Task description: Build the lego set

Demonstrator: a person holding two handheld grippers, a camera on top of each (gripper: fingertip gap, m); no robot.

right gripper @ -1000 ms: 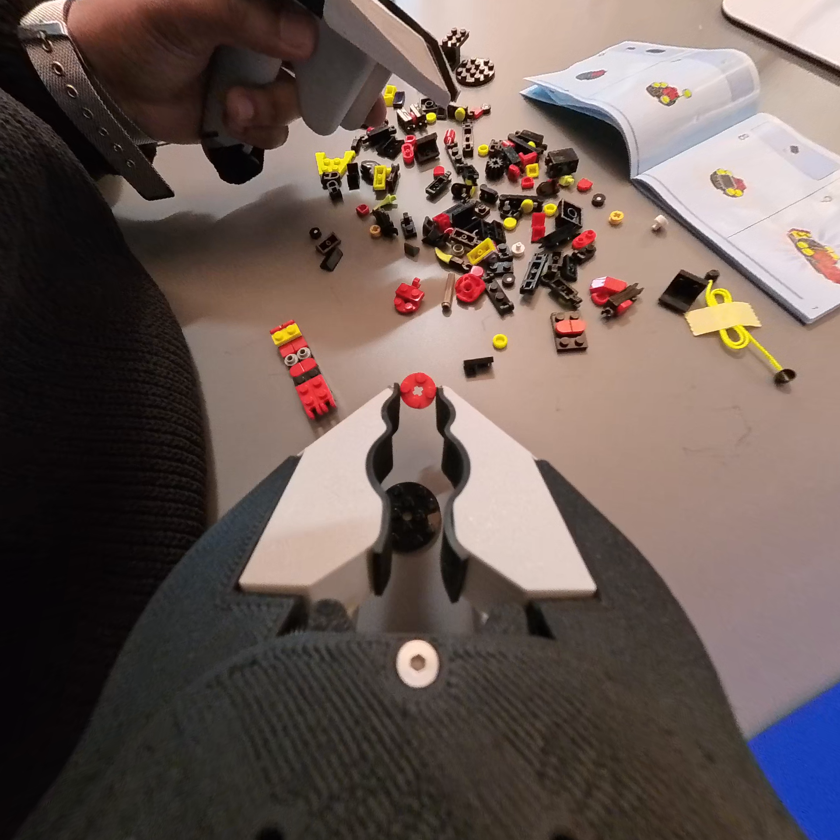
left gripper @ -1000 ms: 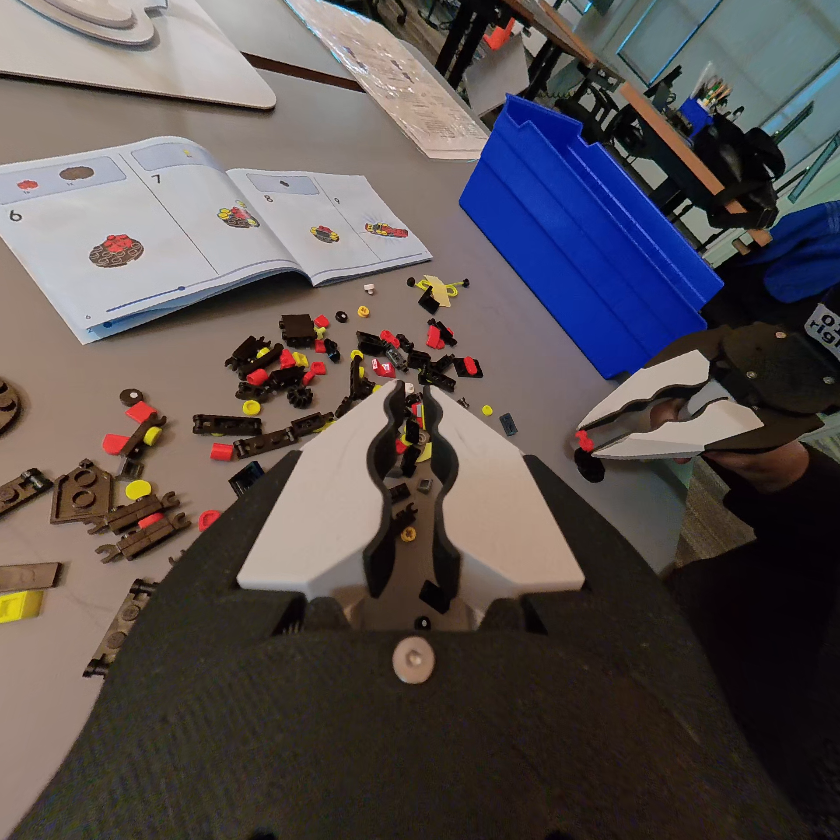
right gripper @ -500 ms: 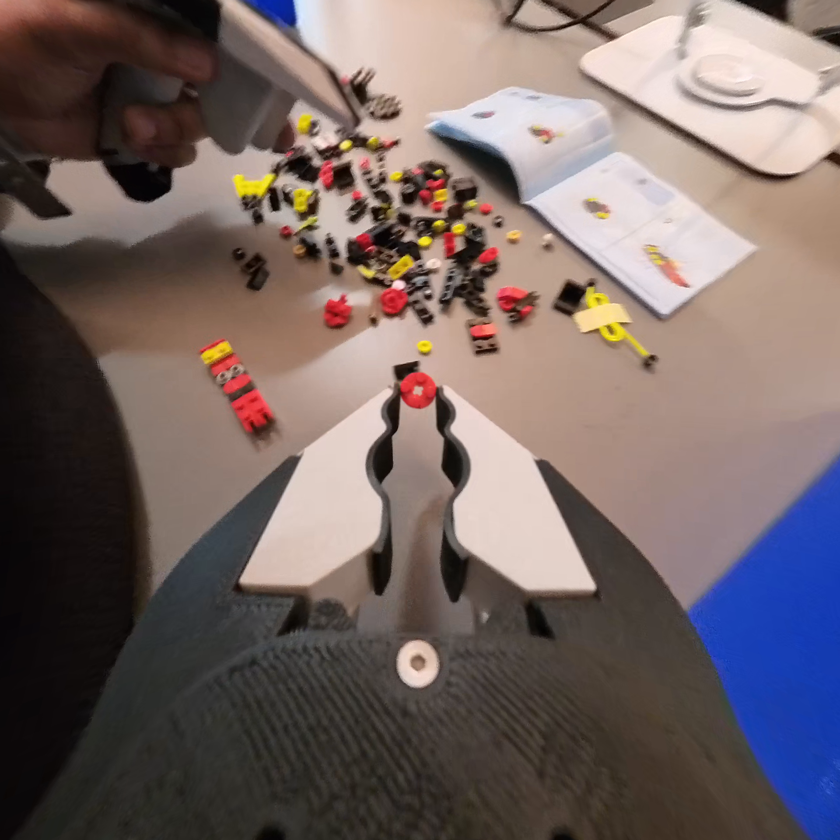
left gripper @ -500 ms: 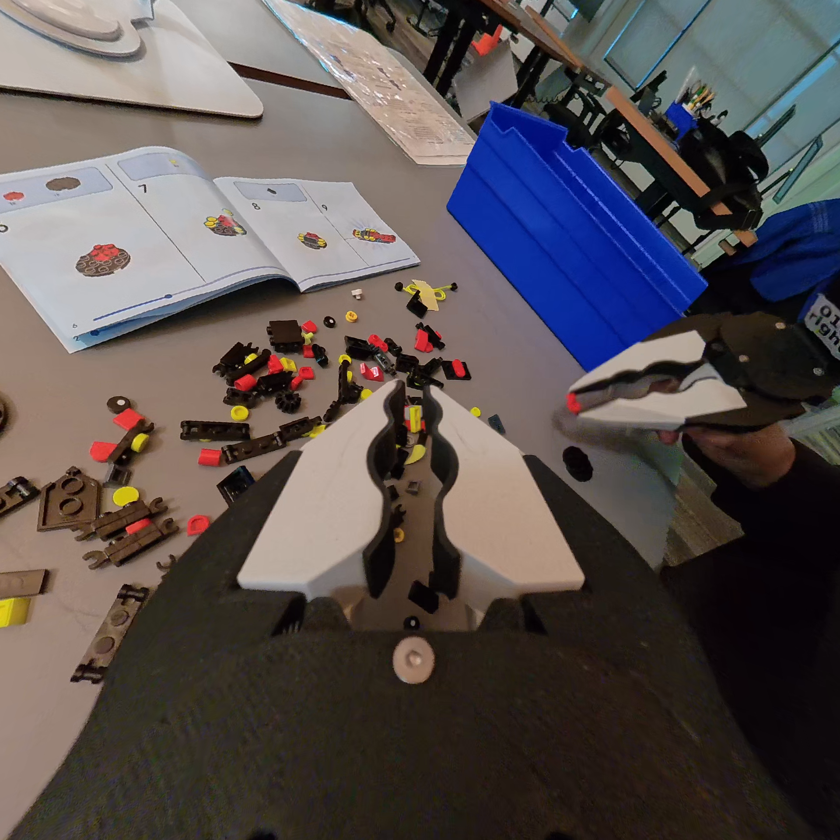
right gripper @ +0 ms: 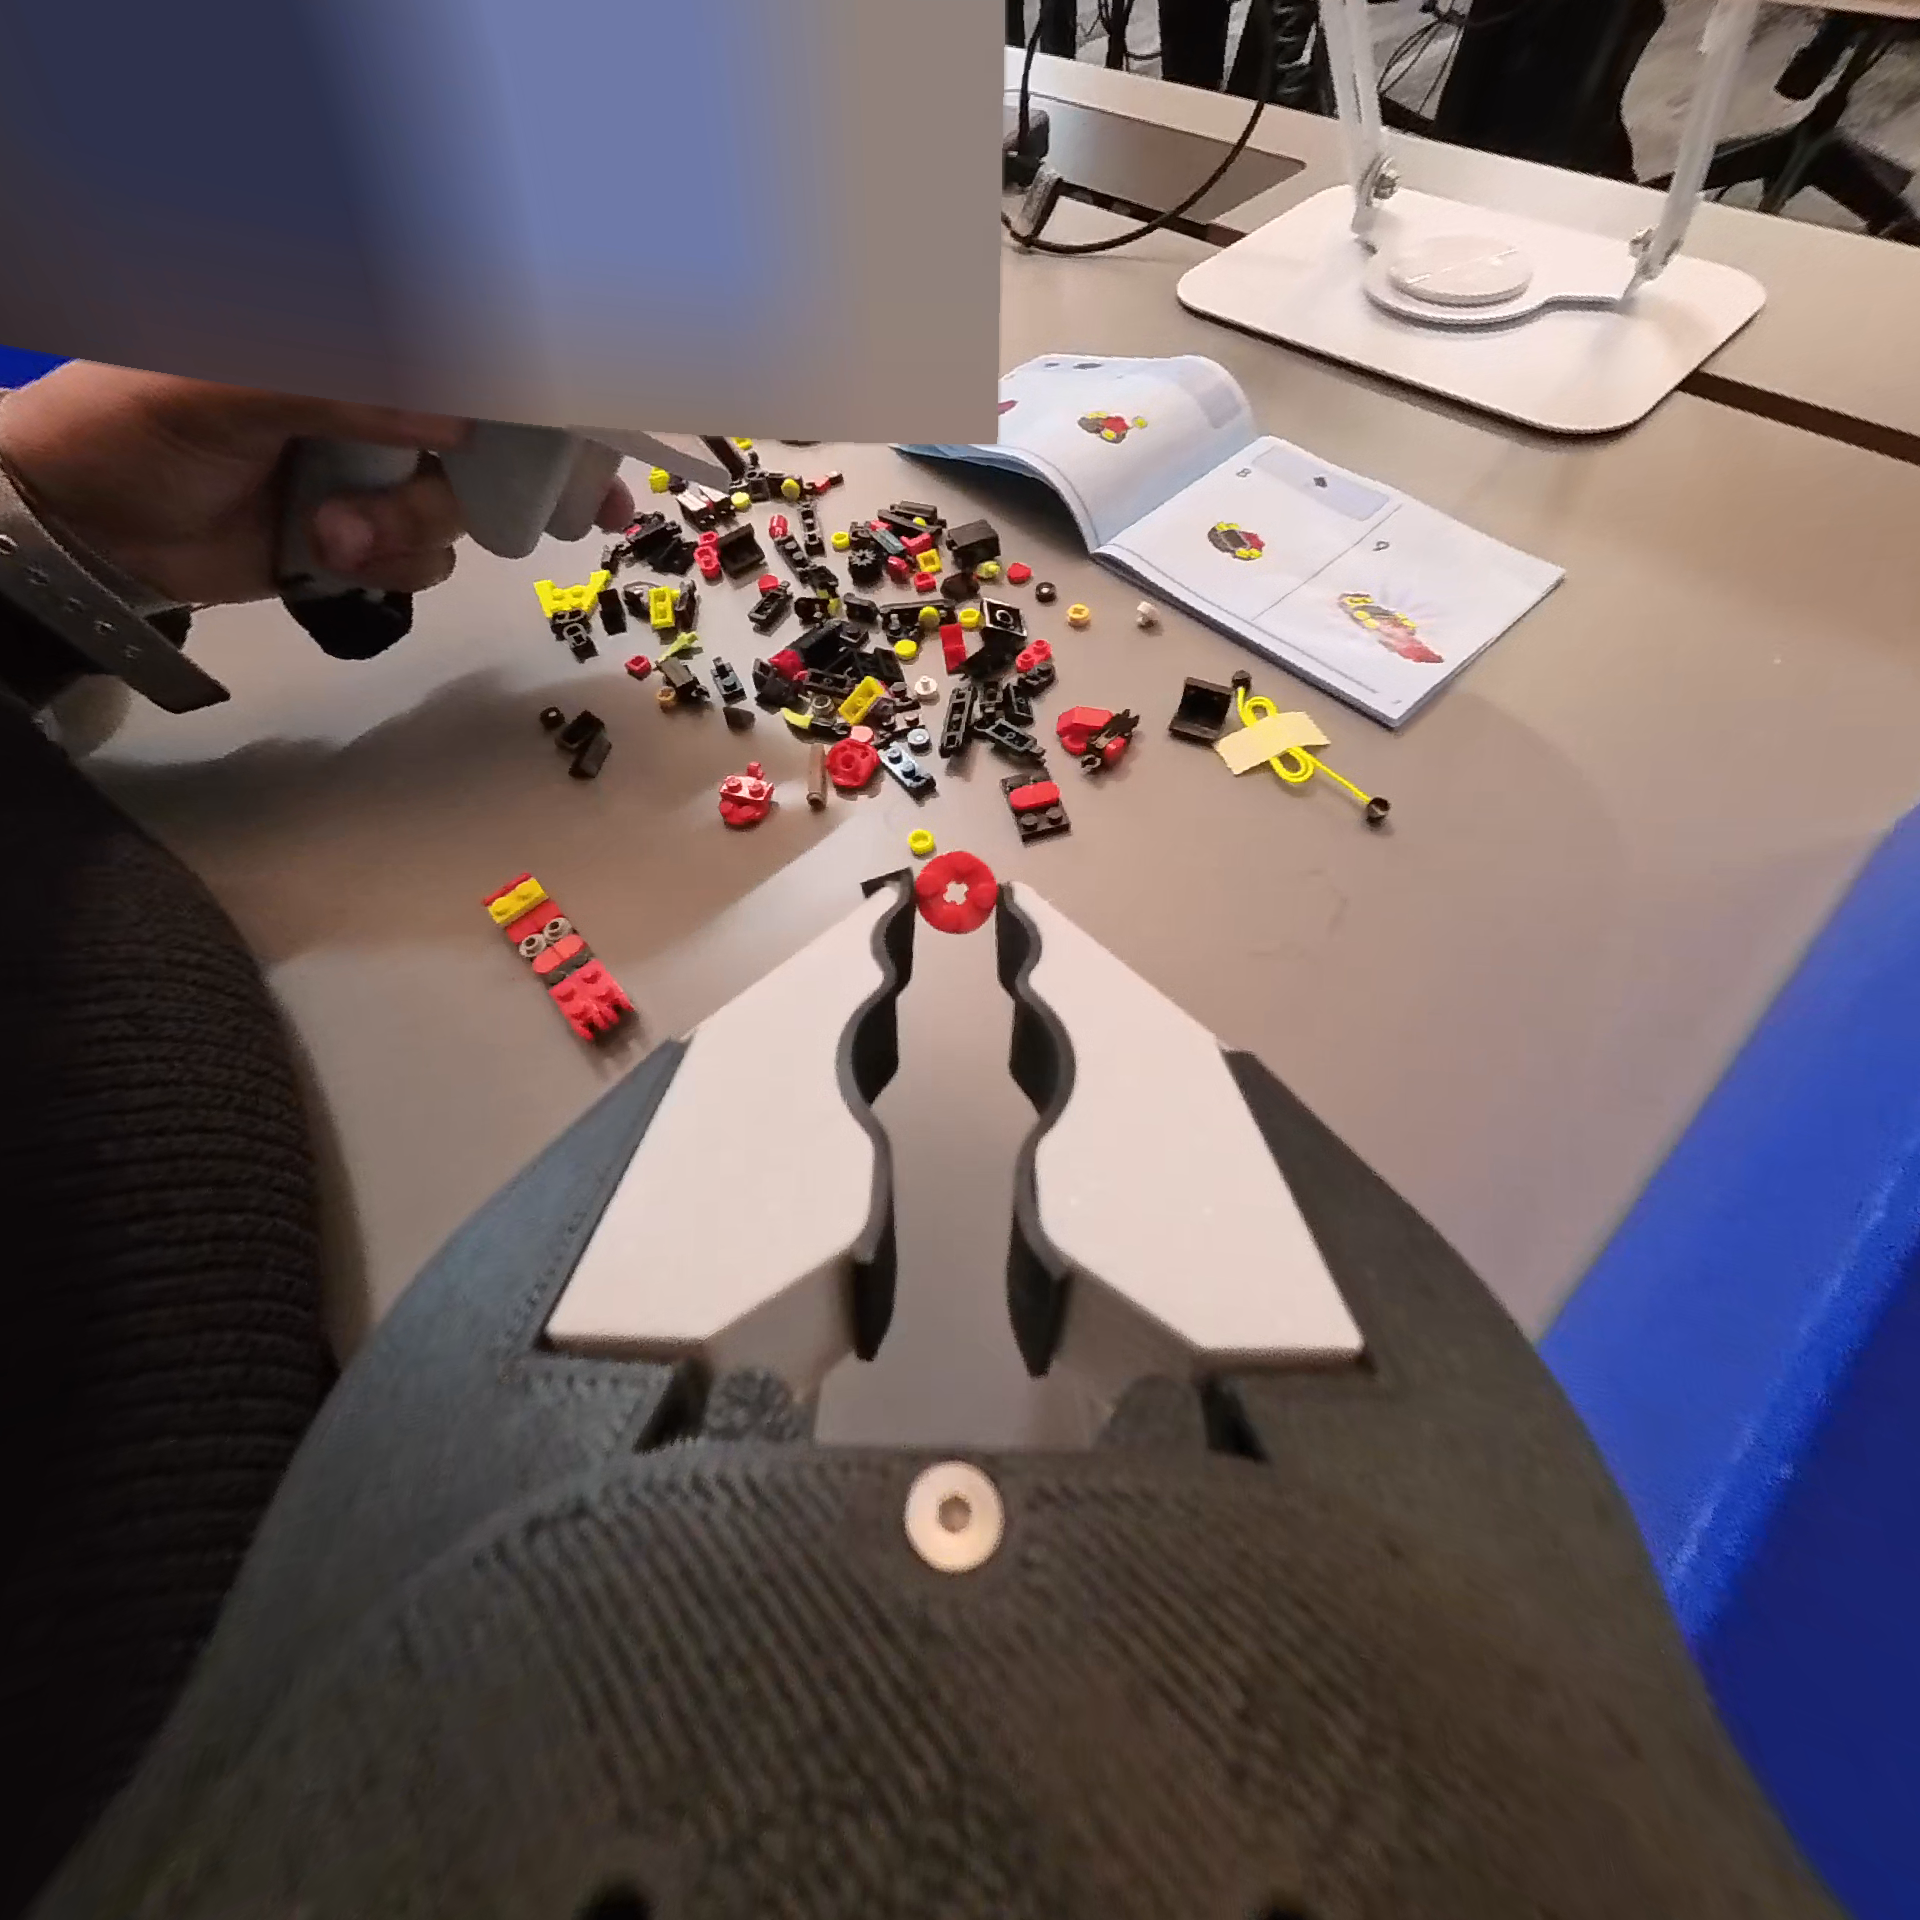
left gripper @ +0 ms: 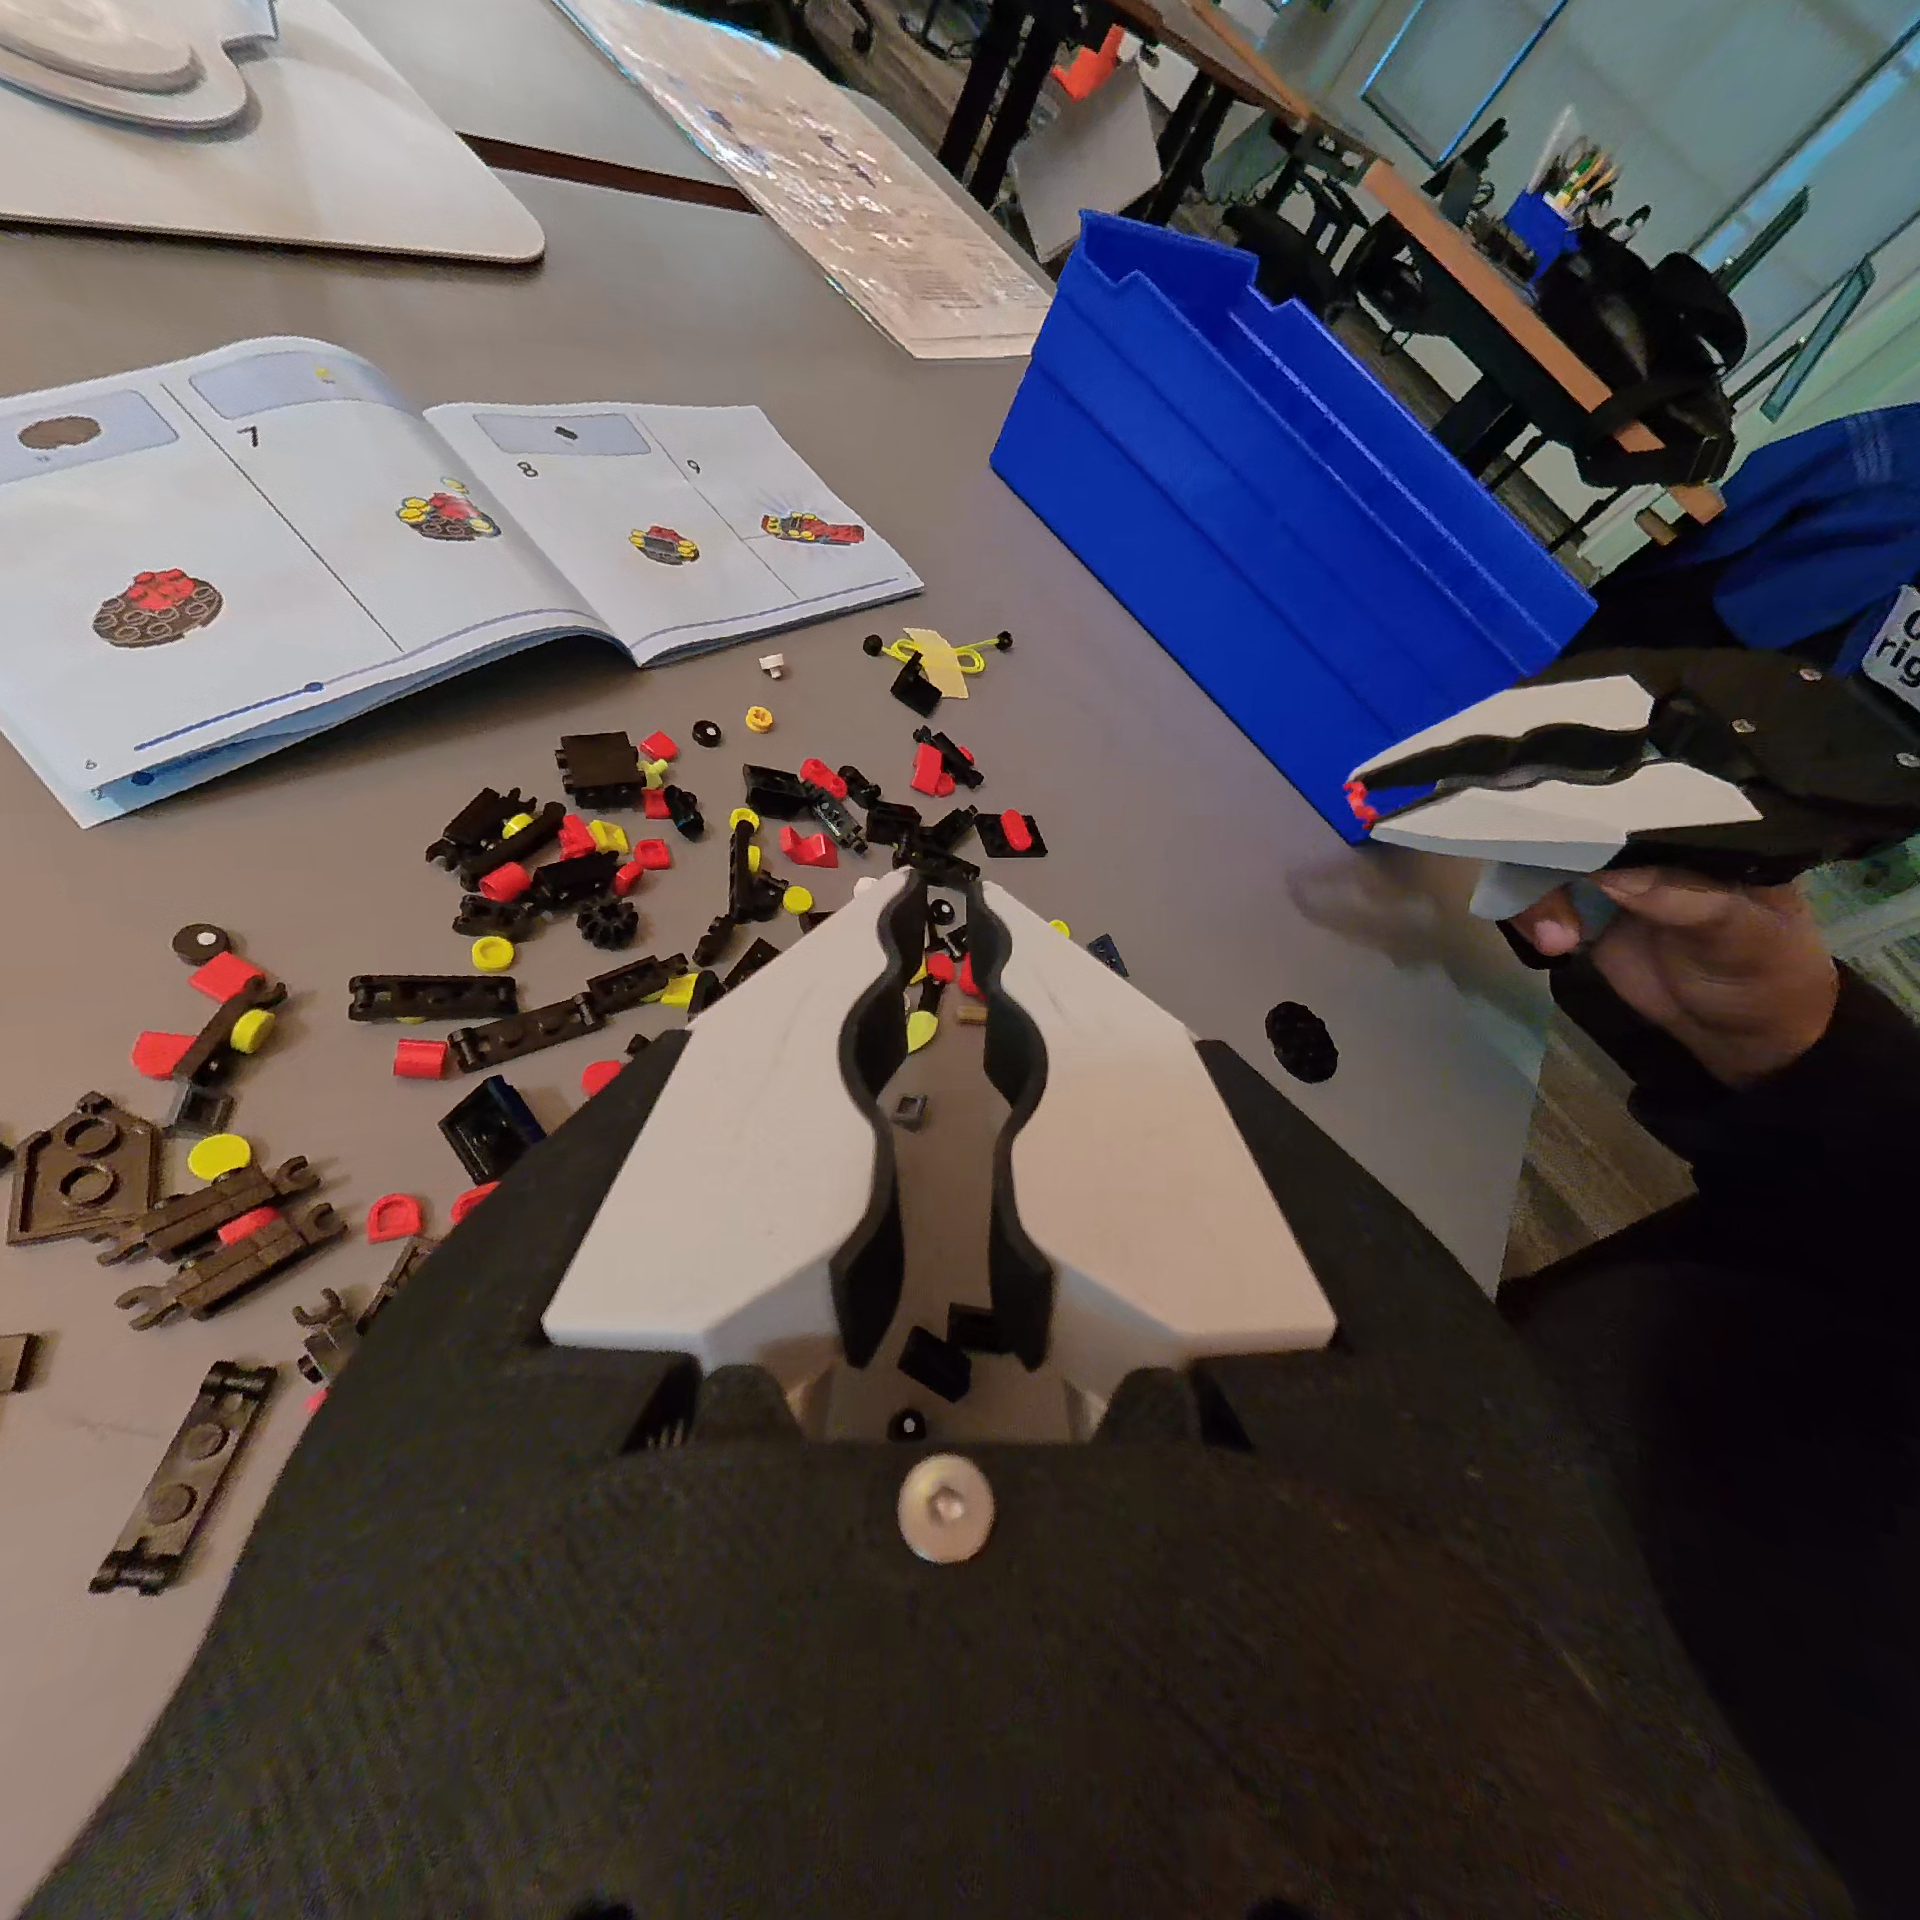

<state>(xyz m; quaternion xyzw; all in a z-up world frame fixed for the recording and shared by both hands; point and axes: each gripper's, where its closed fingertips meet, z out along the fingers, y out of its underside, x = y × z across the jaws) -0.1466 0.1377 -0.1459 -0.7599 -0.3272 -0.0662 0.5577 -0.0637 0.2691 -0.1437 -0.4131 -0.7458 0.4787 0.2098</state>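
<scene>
Red round piece (right gripper: 956, 891) pinched at the very tips of the right tongs (right gripper: 954, 900), lifted clear of the desk (right gripper: 1351, 1039).
Left tongs (left gripper: 940, 902) slightly parted, gripping nothing, poised over the loose brick pile (left gripper: 727, 852); black round plate (left gripper: 1301, 1039) just right of them, below the right tongs. Shallow tip grip: could twist or pop out on pressing down, then scatter among the bricks.

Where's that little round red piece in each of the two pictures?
Left wrist view: far right, nipped in the right tool's tips, red piece edge-on.
Right wrist view: centre, red piece between that tool's tips.
Shared landmark: the open booklet.
</scene>
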